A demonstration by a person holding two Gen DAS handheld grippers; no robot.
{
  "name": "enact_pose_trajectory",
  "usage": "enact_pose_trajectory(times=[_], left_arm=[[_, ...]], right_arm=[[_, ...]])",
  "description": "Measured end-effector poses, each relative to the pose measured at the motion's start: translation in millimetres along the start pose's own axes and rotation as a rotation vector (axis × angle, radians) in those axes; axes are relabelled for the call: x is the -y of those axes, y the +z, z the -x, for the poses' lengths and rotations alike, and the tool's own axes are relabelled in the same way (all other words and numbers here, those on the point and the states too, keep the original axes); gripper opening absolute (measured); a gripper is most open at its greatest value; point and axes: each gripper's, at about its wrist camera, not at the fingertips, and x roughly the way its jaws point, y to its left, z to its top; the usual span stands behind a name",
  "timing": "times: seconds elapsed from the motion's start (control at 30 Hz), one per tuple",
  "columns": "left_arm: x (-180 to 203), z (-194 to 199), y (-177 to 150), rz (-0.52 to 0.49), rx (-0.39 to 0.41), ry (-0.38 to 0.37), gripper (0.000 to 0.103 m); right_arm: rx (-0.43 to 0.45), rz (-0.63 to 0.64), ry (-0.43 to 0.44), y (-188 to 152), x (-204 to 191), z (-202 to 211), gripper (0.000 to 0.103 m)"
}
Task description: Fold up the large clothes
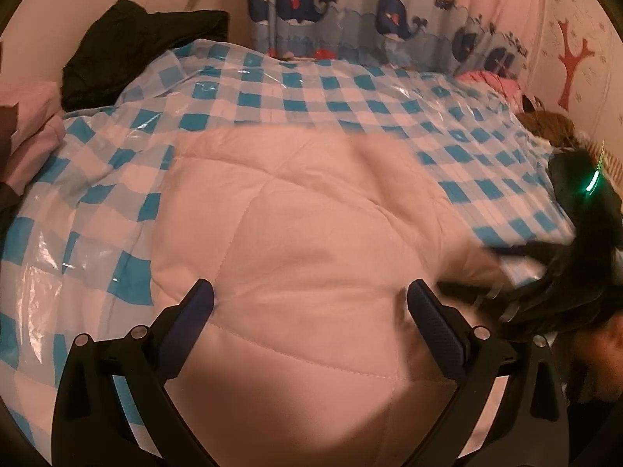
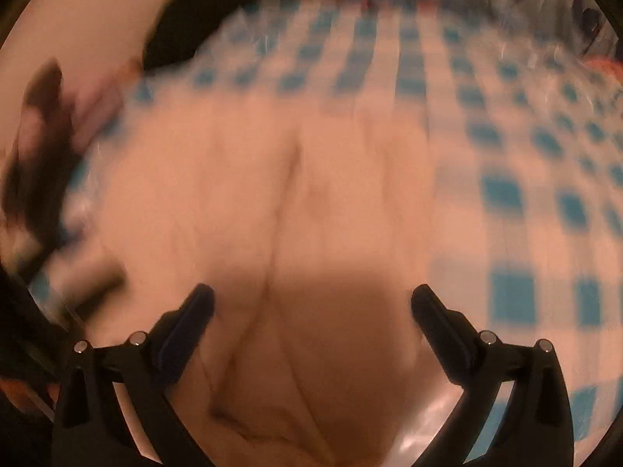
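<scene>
A large pale pink quilted garment [image 1: 296, 233] lies spread on a blue and white checked plastic sheet [image 1: 296, 89]. My left gripper [image 1: 310, 292] is open above its near part, with nothing between the fingers. My right gripper [image 2: 312, 297] is open too, over the same pale garment [image 2: 272, 202]; that view is blurred by motion. The right gripper also shows in the left wrist view [image 1: 553, 272] as a dark blurred shape with a green light at the garment's right edge.
A black garment [image 1: 136, 46] lies at the far left by the wall. Folded pink cloth [image 1: 31, 124] sits at the left edge. A whale-print curtain [image 1: 350, 11] hangs behind the bed. Pink and brown items [image 1: 506, 85] lie at the far right.
</scene>
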Motion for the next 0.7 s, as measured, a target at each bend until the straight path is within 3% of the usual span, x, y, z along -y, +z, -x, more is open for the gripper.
enact_pose_trajectory(times=[0.07, 0.17, 0.27, 0.33, 0.4, 0.57, 0.7], left_arm=[[8, 0, -2, -0.034, 0.005, 0.043, 0.095], [6, 6, -2, -0.019, 0.022, 0.043, 0.095], [-1, 12, -1, 0.016, 0.035, 0.027, 0.095], [0, 14, -1, 0.018, 0.04, 0.026, 0.095], [5, 18, -1, 0.009, 0.052, 0.028, 0.095], [19, 37, -1, -0.045, 0.122, 0.062, 0.095], [21, 48, 2, -0.019, 0.151, 0.068, 0.095]], right_arm=[[-0.037, -0.013, 0.023, 10, 4, 5, 0.098], [0.011, -0.024, 0.029, 9, 6, 30, 0.098], [0.071, -0.021, 0.122, -14, 4, 57, 0.098], [0.014, 0.027, 0.062, -27, -2, 47, 0.098], [-0.015, 0.012, 0.078, -31, 2, 42, 0.098], [0.193, 0.084, 0.083, -19, -18, 89, 0.098], [0.315, 0.156, 0.004, 0, -40, 105, 0.098]])
